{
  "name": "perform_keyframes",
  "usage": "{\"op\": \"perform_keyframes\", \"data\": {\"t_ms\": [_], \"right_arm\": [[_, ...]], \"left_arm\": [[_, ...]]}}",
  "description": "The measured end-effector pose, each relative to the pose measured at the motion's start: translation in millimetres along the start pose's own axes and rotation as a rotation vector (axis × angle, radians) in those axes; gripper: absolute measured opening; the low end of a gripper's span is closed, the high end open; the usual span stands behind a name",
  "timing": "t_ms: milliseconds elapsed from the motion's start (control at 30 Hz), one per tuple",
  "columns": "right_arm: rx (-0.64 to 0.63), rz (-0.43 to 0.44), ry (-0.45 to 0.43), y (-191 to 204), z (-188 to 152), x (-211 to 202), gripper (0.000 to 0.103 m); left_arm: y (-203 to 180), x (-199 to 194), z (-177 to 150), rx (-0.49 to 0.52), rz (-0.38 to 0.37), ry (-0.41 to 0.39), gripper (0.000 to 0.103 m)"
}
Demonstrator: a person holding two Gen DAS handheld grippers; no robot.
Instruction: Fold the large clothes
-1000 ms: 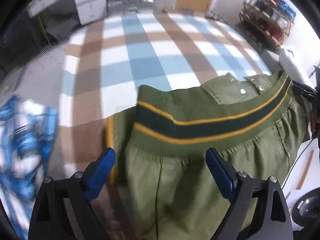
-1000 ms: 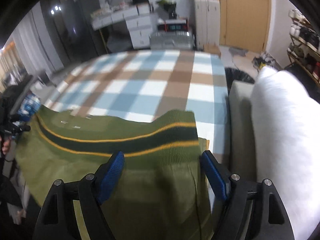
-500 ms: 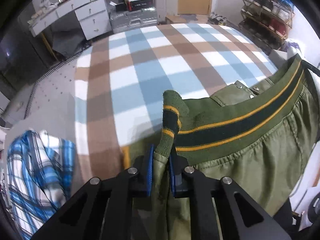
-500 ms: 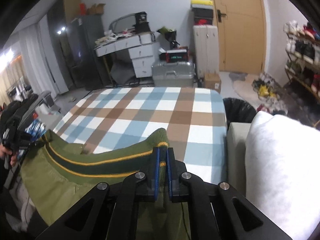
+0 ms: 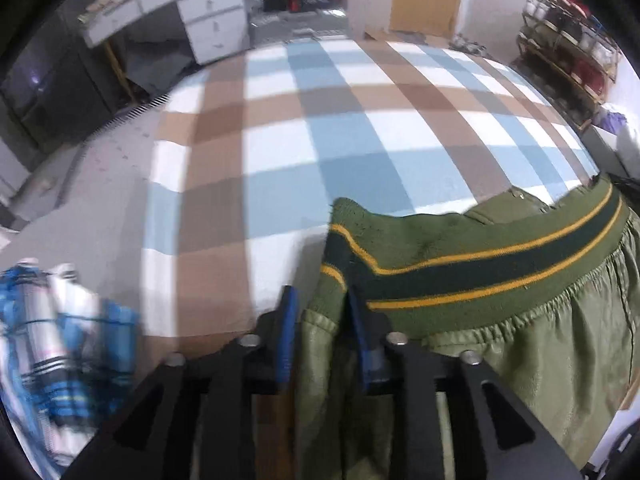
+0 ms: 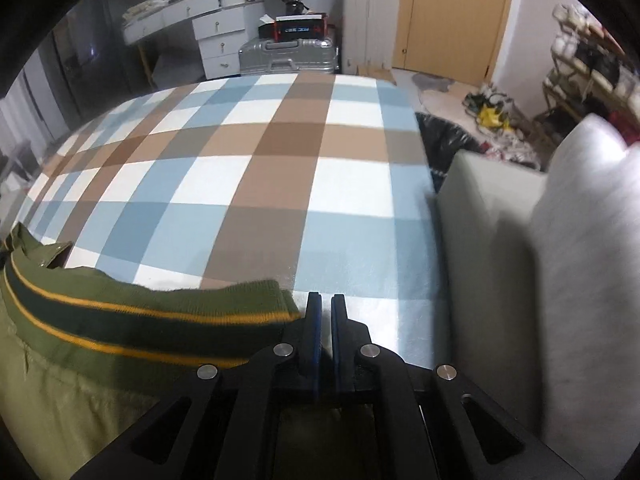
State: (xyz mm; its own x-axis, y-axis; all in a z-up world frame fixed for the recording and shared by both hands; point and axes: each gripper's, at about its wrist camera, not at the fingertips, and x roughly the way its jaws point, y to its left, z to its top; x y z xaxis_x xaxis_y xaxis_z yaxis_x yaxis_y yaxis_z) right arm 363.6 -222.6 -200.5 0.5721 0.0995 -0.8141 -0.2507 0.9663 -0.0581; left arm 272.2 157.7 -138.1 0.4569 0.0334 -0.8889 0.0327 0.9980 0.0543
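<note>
Left wrist: left gripper [image 5: 320,320] clamps jacket [image 5: 500,320] hem corner at near edge of checked bed [image 5: 320,120].
Right wrist: right gripper [image 6: 325,320] nearly closed; hem [image 6: 140,320] just beside, grip unclear. Confirm hold, keep hem taut, carry both corners forward evenly.

Ahead of you lies a bed under a checked blanket [image 6: 248,176] in blue, brown and white. A white pillow [image 6: 588,248] sits to its right. Beyond stand a silver suitcase [image 6: 288,54], a white desk [image 6: 192,16] and a wooden door [image 6: 452,16]. A blue plaid shirt [image 5: 52,356] lies at your left.
</note>
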Motion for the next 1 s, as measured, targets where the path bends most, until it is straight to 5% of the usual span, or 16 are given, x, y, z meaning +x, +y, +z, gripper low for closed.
{"op": "perform_keyframes", "data": {"t_ms": [67,133,200,233,300,367,433,500,533,600,733,867,1000], "right_arm": [[-0.005,-0.014,-0.067,1.9,-0.6,-32.0,0.008],[-0.005,-0.009,-0.171,8.4,-6.7,-80.7,0.021],[-0.012,0.056,-0.259,22.8,-18.6,-123.5,0.053],[-0.030,0.103,-0.285,34.7,-26.4,-141.0,0.057],[-0.081,0.180,-0.286,66.1,-43.7,-160.8,0.058],[-0.128,0.232,-0.279,97.5,-61.8,-166.0,0.060],[-0.158,0.262,-0.255,127.1,-79.4,-159.3,0.064],[-0.171,0.263,-0.201,153.8,-93.2,-136.2,0.069],[-0.196,0.240,-0.148,165.1,-98.7,-118.6,0.069],[-0.273,0.099,-0.071,183.6,-112.2,-78.8,0.074],[-0.281,0.069,-0.115,186.8,-116.6,-74.8,0.078],[-0.266,0.065,-0.091,177.9,-109.4,-88.4,0.074],[-0.178,0.022,-0.194,139.0,-115.0,-129.9,0.076]], "left_arm": [[7.5,-20.8,-3.6,-0.035,0.046,-0.035,0.031],[14.4,-53.4,-9.8,-0.082,0.154,-0.117,0.031],[11.8,-88.7,-19.7,-0.115,0.149,-0.204,0.031],[6.6,-100.2,-24.6,-0.113,0.104,-0.229,0.032],[-21.2,-122.1,-40.6,-0.093,-0.019,-0.257,0.047],[-52.7,-125.9,-57.1,-0.045,-0.124,-0.258,0.080],[-84.8,-110.3,-73.5,0.011,-0.156,-0.214,0.080],[-109.1,-79.6,-84.4,0.083,-0.100,-0.127,0.080],[-116.4,-59.8,-90.1,0.100,-0.052,-0.073,0.081],[-110.2,-49.1,-96.9,0.054,-0.078,-0.110,0.087],[-91.4,-38.6,-92.6,-0.013,-0.119,-0.070,0.102],[-92.8,-41.9,-94.1,-0.015,-0.106,-0.062,0.102],[-90.7,-79.4,-111.9,-0.050,-0.138,-0.133,0.100]]}}
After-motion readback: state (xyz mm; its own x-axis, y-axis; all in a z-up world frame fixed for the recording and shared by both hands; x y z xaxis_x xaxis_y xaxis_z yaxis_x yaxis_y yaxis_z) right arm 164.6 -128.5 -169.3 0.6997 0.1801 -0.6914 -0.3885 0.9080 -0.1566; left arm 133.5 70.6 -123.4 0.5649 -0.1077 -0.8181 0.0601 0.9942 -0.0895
